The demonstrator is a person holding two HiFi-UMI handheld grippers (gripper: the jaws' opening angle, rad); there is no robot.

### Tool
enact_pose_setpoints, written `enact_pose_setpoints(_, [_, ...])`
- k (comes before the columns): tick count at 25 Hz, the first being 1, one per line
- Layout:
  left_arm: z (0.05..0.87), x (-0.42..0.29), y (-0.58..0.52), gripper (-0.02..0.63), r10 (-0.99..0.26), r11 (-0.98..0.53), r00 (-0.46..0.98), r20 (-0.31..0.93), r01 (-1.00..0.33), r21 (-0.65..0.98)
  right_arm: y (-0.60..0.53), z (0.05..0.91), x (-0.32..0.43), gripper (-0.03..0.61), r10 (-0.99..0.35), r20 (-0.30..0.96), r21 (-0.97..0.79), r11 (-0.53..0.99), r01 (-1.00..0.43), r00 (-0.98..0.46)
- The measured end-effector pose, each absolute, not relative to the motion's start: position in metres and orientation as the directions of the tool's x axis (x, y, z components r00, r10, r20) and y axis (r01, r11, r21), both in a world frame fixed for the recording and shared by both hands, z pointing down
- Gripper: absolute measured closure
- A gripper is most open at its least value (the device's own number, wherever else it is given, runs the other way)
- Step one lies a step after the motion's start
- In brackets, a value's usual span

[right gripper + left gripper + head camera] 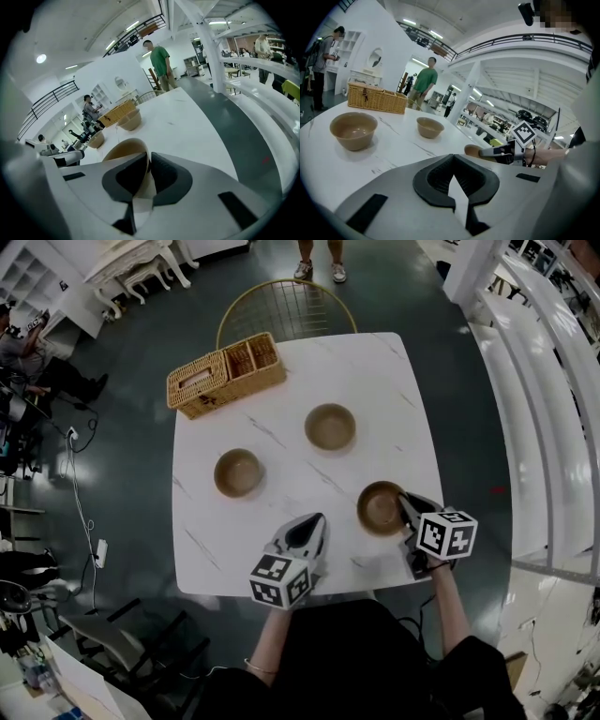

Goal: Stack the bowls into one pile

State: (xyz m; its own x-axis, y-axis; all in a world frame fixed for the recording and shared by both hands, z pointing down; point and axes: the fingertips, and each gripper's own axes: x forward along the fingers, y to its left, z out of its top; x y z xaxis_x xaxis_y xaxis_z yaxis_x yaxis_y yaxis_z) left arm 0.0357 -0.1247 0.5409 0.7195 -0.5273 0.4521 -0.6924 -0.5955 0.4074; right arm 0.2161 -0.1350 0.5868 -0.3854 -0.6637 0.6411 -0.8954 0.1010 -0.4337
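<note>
- Every bowl (pixel 375 510): plain tan-brown.
- Table (pixel 375 381): white, thin grey veins.
- Basket (pixel 202 385): woven straw-yellow.
- Left gripper (pixel 316 521), right gripper (pixel 403 501): pale grey, black pads, black-and-white marker squares.

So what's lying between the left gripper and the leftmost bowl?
Nothing: only bare marble tabletop separates the left gripper from the leftmost bowl, as the head view shows.

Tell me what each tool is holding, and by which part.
Right tool grips the near bowl by its rim wall; left tool holds nothing.
</note>
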Motion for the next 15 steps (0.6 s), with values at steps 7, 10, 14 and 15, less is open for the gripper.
enact_pose_setpoints(7, [0.537, 0.028, -0.138, 0.600, -0.545, -0.582, 0.708, 0.449, -0.705, 0.404, -0.153, 0.571, 0.211, 0.548, -0.689, 0.600, -0.464, 0.113, -0.878, -0.406])
enact_pose_setpoints(10, [0.534, 0.024, -0.145, 0.600, -0.554, -0.580, 0.705, 0.443, -0.709, 0.401, -0.165, 0.561, 0.206, 0.548, -0.704, 0.575, -0.483, 0.120, -0.867, -0.418])
enact_pose_setpoints(14, [0.530, 0.022, -0.152, 0.599, -0.567, -0.576, 0.699, 0.435, -0.714, 0.398, -0.181, 0.550, 0.203, 0.548, -0.724, 0.549, -0.486, 0.131, -0.864, -0.419])
enact_pose_setpoints(15, [0.530, 0.021, -0.154, 0.600, -0.570, -0.574, 0.698, 0.434, -0.716, 0.397, -0.186, 0.547, 0.202, 0.548, -0.731, 0.540, -0.489, 0.132, -0.862, -0.417])
